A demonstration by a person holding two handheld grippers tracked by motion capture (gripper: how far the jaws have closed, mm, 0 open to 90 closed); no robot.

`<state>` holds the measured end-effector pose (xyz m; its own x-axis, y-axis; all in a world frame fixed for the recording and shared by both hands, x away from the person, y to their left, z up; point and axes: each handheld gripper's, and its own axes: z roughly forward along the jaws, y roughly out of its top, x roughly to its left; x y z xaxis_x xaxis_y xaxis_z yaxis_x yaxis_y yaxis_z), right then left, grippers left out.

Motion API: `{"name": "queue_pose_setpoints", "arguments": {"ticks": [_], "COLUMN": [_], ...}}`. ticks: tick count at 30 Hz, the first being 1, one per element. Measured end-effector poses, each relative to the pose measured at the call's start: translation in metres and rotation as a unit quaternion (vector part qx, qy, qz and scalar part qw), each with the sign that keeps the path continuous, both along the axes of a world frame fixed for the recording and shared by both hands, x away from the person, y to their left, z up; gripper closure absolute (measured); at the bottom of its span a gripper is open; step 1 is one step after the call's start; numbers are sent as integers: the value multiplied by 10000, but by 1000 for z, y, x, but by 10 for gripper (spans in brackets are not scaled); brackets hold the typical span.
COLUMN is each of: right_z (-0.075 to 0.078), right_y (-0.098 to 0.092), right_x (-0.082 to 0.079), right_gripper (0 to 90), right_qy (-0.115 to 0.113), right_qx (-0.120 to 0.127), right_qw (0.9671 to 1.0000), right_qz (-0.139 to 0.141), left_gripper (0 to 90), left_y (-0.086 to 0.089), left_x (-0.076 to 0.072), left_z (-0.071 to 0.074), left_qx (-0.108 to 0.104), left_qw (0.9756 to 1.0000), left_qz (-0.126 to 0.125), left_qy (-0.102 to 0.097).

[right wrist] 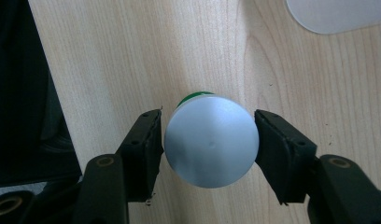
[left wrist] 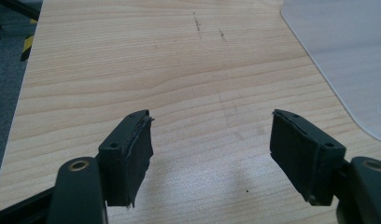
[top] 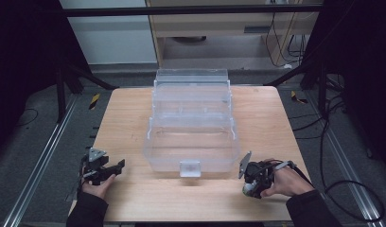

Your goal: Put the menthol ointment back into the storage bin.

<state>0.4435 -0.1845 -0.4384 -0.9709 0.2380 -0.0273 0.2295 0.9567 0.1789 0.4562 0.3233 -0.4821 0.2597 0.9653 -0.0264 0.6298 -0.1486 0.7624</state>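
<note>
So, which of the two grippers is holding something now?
The right gripper. Its jaws are closed on a silver-topped round can with a bit of green showing behind it. The left gripper has its jaws wide apart over bare table.

Left tongs [top: 116,166], held in the left hand [top: 97,185], jaws spread wide apart; right tongs [right wrist: 208,140], in the right hand [top: 286,182], jaws pressed against a silver-capped cylinder [right wrist: 211,147].
</note>
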Motion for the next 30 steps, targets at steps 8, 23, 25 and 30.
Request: {"name": "queue_pose_setpoints", "arguments": {"ticks": [8,23,25,30], "right_z": [-5,-2,1,12], "right_y": [2,1,0,2], "right_x": [2,4,5,5], "right_gripper": [496,501,501,502], "right_qy": [85,154,109,63], "right_qx": [-72,-86,-87,-62], "right_qw": [9999,9998,9998,9998], "right_qz": [4,-120,-120,-159], "left_gripper": [292,292,292,292], "left_y": [0,0,0,-1], "left_x": [0,0,0,0], "left_z": [0,0,0,0], "left_qx": [1,4,1,-5], "left_qw": [10000,10000,10000,10000], "left_qz": [1,2,-2,-10], "left_qy": [-5,5,8,11]}}
